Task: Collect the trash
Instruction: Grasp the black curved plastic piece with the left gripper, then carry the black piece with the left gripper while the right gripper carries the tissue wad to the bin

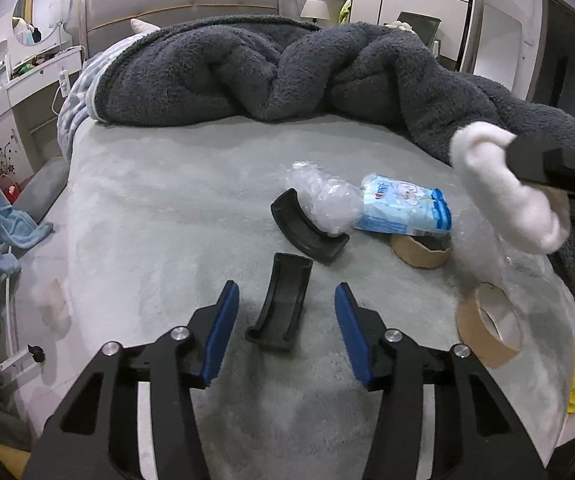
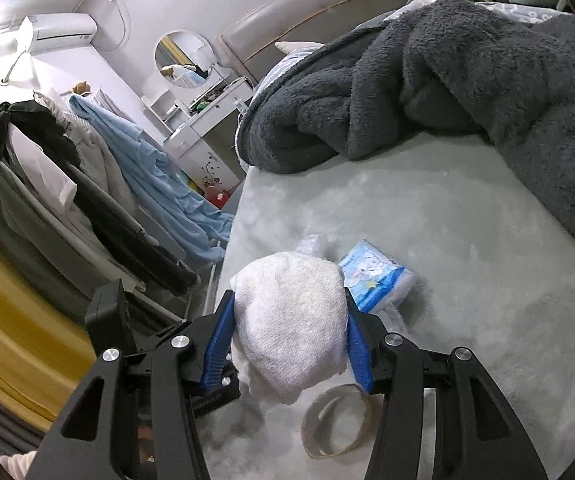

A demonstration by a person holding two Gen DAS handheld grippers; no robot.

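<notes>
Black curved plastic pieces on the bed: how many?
2: one black curved piece lies between the left gripper's open jaws; the other lies farther off, against crumpled clear plastic. Others may be hidden.

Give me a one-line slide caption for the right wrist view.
Right gripper clamps a crumpled white cloth wad above the pale grey bedspread.

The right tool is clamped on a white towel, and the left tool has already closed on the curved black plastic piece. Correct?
Not quite. In the left wrist view the left tool straddles the curved black plastic piece with pads clear. The right tool does clamp the white towel.
</notes>
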